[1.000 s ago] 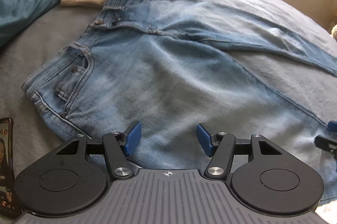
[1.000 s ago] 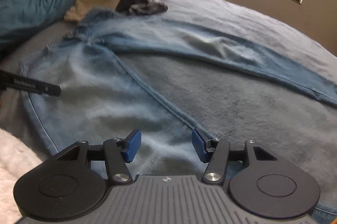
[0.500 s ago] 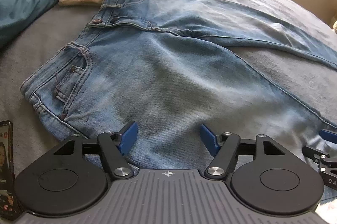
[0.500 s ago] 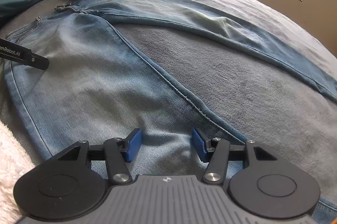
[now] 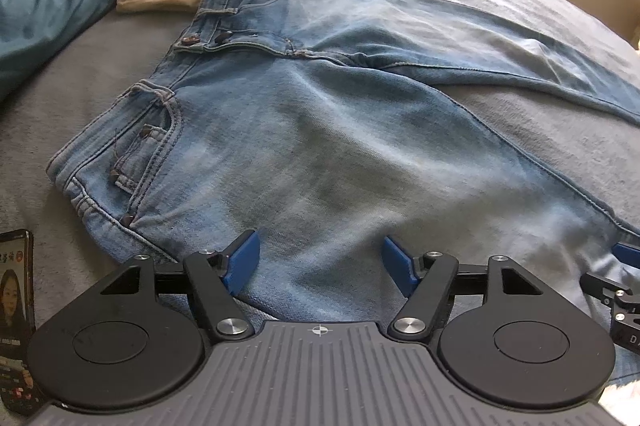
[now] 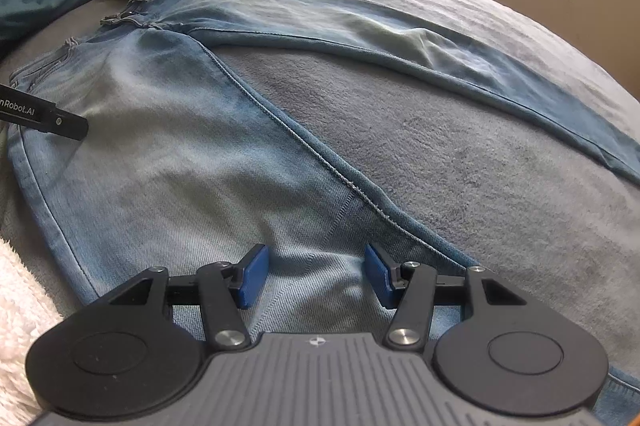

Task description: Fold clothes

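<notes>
A: What is shown by the left wrist view?

B: Jeans [image 5: 320, 129] are seen laid flat on the bed [image 5: 100, 65], waistband to the left, legs spread apart. The left gripper [image 5: 318, 264] is held over the near thigh, jaws released, nothing pinched. A phone [image 5: 16, 306] is seen only here.

A: And by the right wrist view?

B: The right gripper [image 6: 314, 272] is poised over the near leg by the inseam, jaws parted, no cloth caught. The far leg's full run is seen only here.

A: Which step is judged in hand?

B: Probably the first fold. The near edge would need to be pinched and carried across.
</notes>
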A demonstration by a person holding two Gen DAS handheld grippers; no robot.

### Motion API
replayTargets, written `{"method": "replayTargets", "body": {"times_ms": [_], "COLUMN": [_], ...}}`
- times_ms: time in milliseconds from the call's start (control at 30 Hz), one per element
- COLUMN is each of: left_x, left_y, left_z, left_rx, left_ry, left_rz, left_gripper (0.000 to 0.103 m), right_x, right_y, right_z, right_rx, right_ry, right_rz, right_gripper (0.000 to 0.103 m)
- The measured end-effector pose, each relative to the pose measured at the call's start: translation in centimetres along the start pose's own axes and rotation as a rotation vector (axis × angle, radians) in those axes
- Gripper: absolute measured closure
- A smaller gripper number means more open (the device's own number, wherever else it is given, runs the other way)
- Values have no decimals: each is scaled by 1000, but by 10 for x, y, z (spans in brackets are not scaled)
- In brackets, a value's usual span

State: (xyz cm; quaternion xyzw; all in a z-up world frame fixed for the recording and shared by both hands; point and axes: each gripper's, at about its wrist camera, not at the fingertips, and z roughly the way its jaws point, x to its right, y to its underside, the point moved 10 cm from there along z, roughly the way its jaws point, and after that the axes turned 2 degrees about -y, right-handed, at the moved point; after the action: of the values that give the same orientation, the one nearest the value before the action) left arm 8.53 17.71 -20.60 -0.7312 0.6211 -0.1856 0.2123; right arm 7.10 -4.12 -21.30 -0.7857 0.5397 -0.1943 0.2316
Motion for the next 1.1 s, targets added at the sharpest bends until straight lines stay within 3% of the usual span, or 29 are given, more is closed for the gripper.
{"method": "replayTargets", "body": {"times_ms": [1100], "left_x": [1], "left_y": [4], "left_z": [5], "left_rx": [-4], "left_ry": [-28], "left_rz": [24], "left_gripper": [29], "right_x": [2], "right_y": [1], "right_z": [1], "right_rx": [17], "right_ry": [-2], "right_rz": [34], "right_gripper": [46]}}
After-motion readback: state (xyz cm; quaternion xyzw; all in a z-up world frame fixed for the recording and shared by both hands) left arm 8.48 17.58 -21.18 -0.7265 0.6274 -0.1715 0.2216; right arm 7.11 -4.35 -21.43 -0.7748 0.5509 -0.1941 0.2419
